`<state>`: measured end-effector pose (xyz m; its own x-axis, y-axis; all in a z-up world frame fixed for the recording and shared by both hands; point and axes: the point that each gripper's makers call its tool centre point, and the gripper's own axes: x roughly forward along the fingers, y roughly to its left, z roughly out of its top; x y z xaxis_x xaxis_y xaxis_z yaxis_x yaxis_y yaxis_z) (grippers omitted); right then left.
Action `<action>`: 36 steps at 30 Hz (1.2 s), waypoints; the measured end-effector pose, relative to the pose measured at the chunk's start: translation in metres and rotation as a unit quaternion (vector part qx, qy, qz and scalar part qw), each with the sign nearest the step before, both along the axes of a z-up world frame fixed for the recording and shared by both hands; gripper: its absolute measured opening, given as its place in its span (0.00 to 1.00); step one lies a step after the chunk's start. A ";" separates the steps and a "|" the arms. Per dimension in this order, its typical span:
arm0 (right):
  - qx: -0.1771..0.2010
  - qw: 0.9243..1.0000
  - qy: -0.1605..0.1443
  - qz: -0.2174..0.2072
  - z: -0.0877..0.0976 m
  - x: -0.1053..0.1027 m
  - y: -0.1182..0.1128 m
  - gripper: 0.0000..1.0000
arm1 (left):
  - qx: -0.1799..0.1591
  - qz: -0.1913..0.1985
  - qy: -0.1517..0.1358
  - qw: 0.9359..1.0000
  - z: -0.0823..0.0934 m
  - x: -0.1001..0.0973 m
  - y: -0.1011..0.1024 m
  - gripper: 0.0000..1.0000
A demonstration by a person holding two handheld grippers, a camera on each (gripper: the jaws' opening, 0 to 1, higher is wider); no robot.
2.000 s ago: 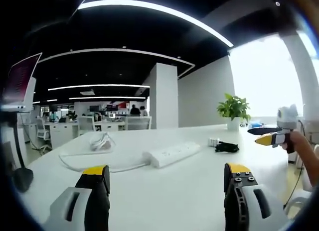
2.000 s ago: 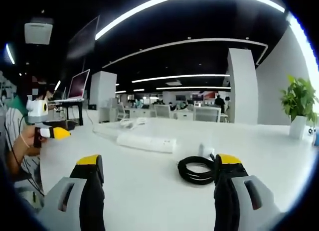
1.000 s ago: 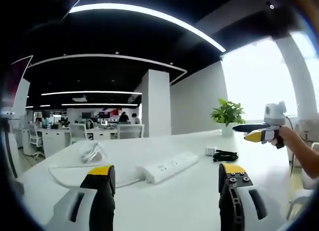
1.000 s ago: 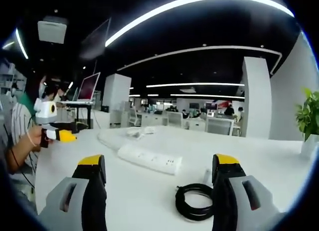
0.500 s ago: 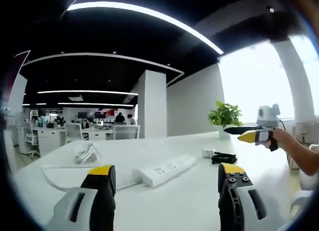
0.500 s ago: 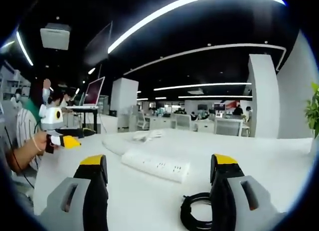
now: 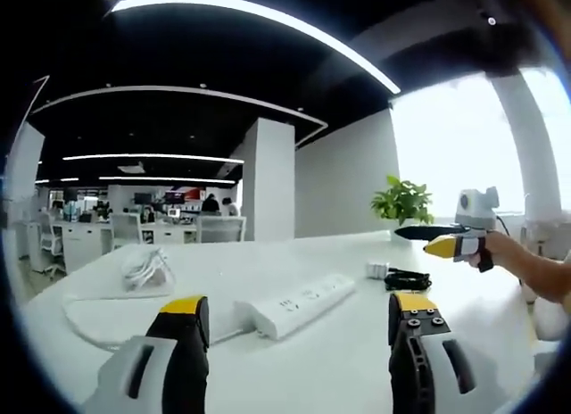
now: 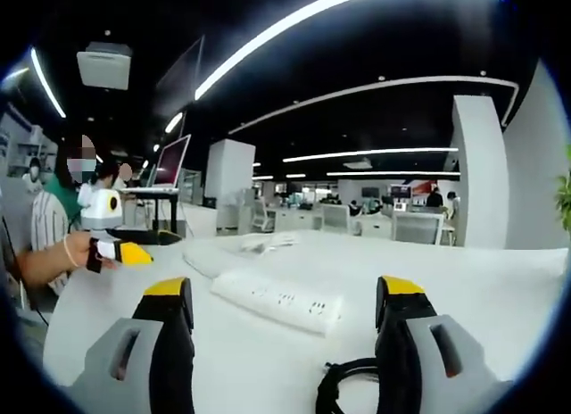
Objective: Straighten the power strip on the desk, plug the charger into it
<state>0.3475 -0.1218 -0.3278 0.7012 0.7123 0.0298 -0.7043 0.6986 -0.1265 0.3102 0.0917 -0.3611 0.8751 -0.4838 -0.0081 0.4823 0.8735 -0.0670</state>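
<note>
Tongs of the left gripper (image 7: 294, 320), lower centre of the left gripper view, stand released above the white tabletop (image 7: 339, 360). Just beyond them, at centre, the white power strip (image 7: 294, 304) lies slanted, its cable running left. Right of centre sit the charger (image 7: 379, 270) and its coiled black cord (image 7: 406, 279). Right gripper (image 8: 281, 298), tongs likewise released, frames the strip at lower centre of its own view. A potted plant (image 7: 403, 202) stands farther back, at right.
</note>
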 end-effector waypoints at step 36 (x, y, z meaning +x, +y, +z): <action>-0.030 0.999 -0.012 -0.039 -0.029 0.066 -0.006 0.69 | -0.009 0.041 -0.006 0.999 -0.011 0.051 -0.010 0.73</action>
